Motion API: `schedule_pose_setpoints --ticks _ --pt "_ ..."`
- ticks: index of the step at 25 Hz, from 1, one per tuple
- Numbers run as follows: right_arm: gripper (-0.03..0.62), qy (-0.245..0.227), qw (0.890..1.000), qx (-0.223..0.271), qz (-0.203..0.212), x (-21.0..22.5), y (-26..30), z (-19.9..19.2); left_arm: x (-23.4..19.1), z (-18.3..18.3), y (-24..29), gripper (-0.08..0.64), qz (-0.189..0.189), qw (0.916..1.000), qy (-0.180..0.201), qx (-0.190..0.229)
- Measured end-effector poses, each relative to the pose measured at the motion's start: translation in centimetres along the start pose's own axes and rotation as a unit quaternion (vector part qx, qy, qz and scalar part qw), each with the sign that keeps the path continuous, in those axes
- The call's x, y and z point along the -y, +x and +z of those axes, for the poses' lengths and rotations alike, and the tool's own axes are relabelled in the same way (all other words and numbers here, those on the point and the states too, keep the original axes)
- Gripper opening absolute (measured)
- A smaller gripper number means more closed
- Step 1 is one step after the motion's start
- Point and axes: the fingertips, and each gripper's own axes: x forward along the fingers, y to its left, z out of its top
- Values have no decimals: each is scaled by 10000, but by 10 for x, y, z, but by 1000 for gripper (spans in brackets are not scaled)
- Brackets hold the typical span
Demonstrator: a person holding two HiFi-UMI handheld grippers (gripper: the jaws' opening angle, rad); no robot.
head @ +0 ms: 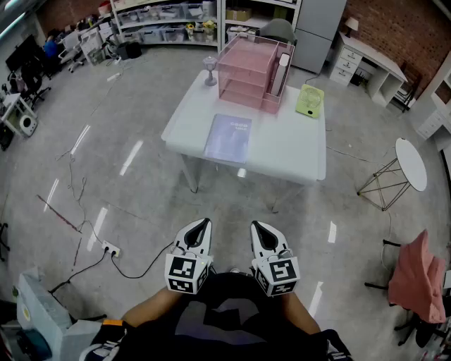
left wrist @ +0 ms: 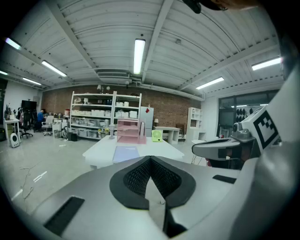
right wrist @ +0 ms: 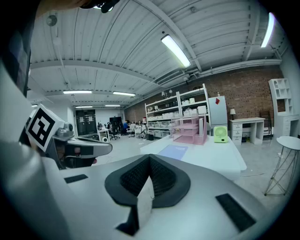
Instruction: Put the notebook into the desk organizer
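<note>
On the white table [head: 282, 151] in the head view, the thin, smooth notebook [head: 229, 138] is seen lying flat. It is straight ahead, well apart from the left gripper [head: 203, 225] and right gripper [head: 257, 227], and neither is nearer. Its long side is pointed at the boxy pink see-through organizer [head: 250, 74] just behind. In the left gripper view, the jaws are shut with nothing held. In the right gripper view, the same is seen.

Open-plan lab workspace: brick walls [head: 398, 28], shelving [head: 163, 21] stacked with storage bins [head: 171, 13], ceiling strip lights [left wrist: 138, 55], cables [head: 76, 185] trailing across polished concrete floor [head: 141, 99].
</note>
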Motion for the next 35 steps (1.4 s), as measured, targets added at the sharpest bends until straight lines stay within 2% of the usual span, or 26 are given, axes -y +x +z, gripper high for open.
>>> schedule_pose_setpoints --ticks 10,20,27,35 --pt "15 42 10000 -41 -11 -7 9 -2 -12 -5 -4 8 59 10000 -19 -6" --pt "17 600 9981 -147 -4 2 34 -4 -50 2 3 9 235 9996 -167 3" --pt "20 995 9946 -273 -133 13 70 -4 -81 -2 26 9 -10 9993 -233 -277" --pt "20 1142 9904 -619 -474 21 135 -4 -139 7 73 11 -342 9983 -250 -403"
